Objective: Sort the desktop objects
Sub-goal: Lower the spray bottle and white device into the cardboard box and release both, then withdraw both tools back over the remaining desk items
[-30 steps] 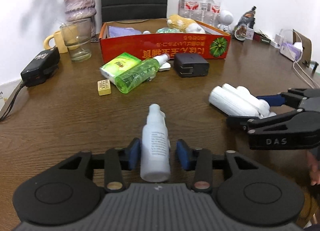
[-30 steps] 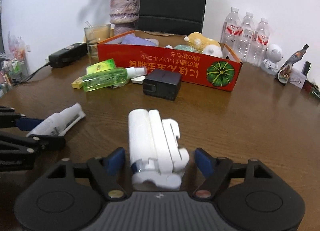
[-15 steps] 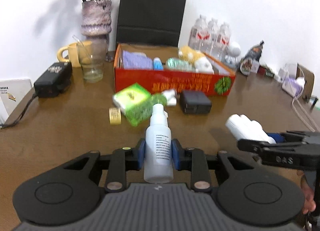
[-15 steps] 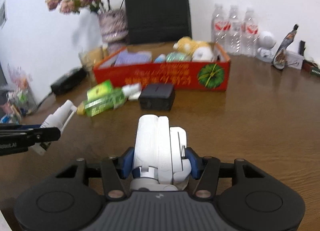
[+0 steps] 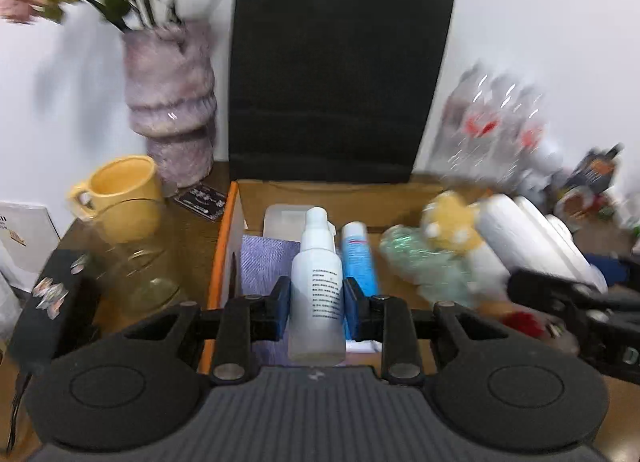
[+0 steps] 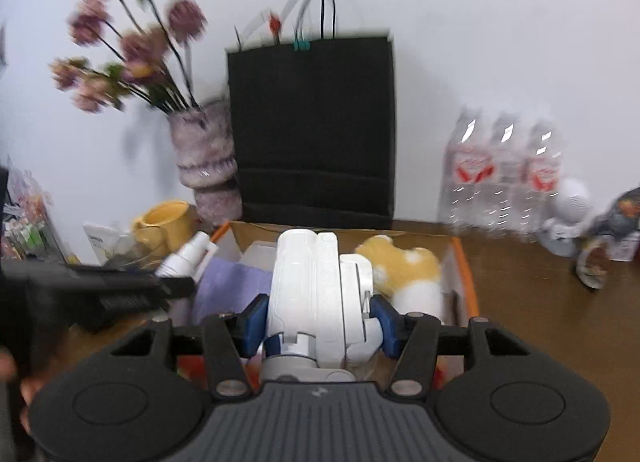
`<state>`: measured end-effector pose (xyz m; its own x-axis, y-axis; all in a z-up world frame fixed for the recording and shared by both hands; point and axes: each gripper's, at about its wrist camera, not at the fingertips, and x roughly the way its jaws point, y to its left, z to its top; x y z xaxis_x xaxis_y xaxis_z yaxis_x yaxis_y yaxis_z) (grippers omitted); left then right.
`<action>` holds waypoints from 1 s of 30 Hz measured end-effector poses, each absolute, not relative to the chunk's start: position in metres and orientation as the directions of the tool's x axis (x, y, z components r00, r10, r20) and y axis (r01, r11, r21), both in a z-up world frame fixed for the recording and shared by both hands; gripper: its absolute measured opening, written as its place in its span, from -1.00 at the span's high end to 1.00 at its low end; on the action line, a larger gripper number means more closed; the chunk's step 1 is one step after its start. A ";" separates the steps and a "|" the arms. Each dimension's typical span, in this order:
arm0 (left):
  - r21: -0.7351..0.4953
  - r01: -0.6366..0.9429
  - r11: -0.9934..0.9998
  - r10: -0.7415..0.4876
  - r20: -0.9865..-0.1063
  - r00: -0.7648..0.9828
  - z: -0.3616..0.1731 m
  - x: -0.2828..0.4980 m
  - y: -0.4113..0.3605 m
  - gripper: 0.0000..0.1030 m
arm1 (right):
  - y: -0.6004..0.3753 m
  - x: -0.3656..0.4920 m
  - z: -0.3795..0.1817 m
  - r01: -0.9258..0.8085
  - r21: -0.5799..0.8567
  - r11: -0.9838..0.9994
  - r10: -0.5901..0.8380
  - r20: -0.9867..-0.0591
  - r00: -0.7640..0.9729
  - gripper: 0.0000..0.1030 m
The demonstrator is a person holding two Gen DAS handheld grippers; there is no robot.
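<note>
My left gripper (image 5: 316,308) is shut on a white spray bottle (image 5: 317,286), held nozzle forward above the open orange cardboard box (image 5: 224,246). My right gripper (image 6: 318,322) is shut on a white folded plastic device (image 6: 316,294), also over the box (image 6: 464,262). In the left wrist view the white device (image 5: 532,238) and the right gripper's black fingers (image 5: 560,290) show at the right. The right wrist view has the spray bottle (image 6: 188,254) and the left gripper's black fingers (image 6: 120,290) at its left. Inside the box lie a purple pouch (image 5: 266,262), a blue tube (image 5: 358,258) and a yellow plush toy (image 5: 452,222).
Behind the box stands a black paper bag (image 5: 340,74). A vase of flowers (image 5: 172,102), a yellow mug (image 5: 120,198) and a glass (image 5: 136,254) stand left of the box. Water bottles (image 6: 504,178) and small figurines (image 6: 568,218) line the wall at the right.
Both grippers closed on their objects, lifted them off the table and carried them forward over the box. The table items in front of the box have dropped out of view.
</note>
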<state>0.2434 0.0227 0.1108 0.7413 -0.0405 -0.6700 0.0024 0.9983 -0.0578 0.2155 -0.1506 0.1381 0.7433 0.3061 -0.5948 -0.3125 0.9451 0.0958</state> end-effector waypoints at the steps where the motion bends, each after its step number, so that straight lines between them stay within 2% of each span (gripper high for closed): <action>1: -0.047 -0.015 0.999 -0.023 -0.698 0.715 0.101 0.257 0.023 0.46 | -0.141 0.236 0.129 -0.305 0.098 0.947 0.297 -0.623 0.724 -0.04; 6: -0.011 -0.050 0.999 0.021 -0.797 0.603 0.061 0.296 0.024 0.45 | -0.116 0.298 0.082 -0.257 0.098 0.961 0.244 -0.737 0.630 -0.04; 10: -0.047 -0.053 0.997 -0.007 -0.813 0.582 0.054 0.303 0.031 0.35 | -0.107 0.325 0.053 -0.204 0.104 0.973 0.204 -0.796 0.570 -0.07; 12: -0.063 -0.044 0.997 -0.024 -0.800 0.599 0.064 0.298 0.033 0.24 | -0.107 0.323 0.054 -0.218 0.104 0.970 0.213 -0.795 0.568 -0.16; 13: -0.054 -0.051 0.997 -0.011 -0.787 0.617 0.070 0.294 0.033 0.02 | -0.108 0.321 0.058 -0.228 0.102 0.968 0.218 -0.792 0.570 -0.22; 15: -0.030 -0.056 0.998 0.013 -0.762 0.648 0.081 0.287 0.033 -0.20 | -0.114 0.315 0.071 -0.225 0.101 0.969 0.217 -0.784 0.582 -0.26; 17: -0.008 -0.054 0.999 0.029 -0.758 0.651 0.091 0.283 0.031 -0.23 | -0.122 0.307 0.086 -0.220 0.107 0.970 0.221 -0.773 0.595 -0.38; 19: -0.009 -0.061 0.998 0.033 -0.756 0.654 0.097 0.276 0.031 -0.42 | -0.128 0.294 0.099 -0.225 0.090 0.970 0.213 -0.758 0.617 -0.49; 22: -0.005 -0.069 0.998 0.044 -0.715 0.698 0.104 0.250 0.027 -0.68 | -0.140 0.268 0.110 -0.228 0.080 0.970 0.211 -0.737 0.643 -0.53; 29: 0.053 -0.009 0.999 0.040 -0.626 0.779 0.106 0.170 -0.001 -0.75 | -0.171 0.190 0.111 -0.246 0.111 0.963 0.254 -0.675 0.693 -0.61; 30: 0.060 0.001 0.998 0.037 -0.612 0.790 0.106 0.158 -0.004 -0.82 | -0.175 0.179 0.110 -0.244 0.110 0.963 0.254 -0.666 0.702 -0.62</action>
<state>0.1583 -0.0042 0.1061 0.7903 0.0366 -0.6117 0.0005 0.9982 0.0604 0.1790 -0.1754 0.1104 0.7015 0.2537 -0.6659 -0.2444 0.9635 0.1096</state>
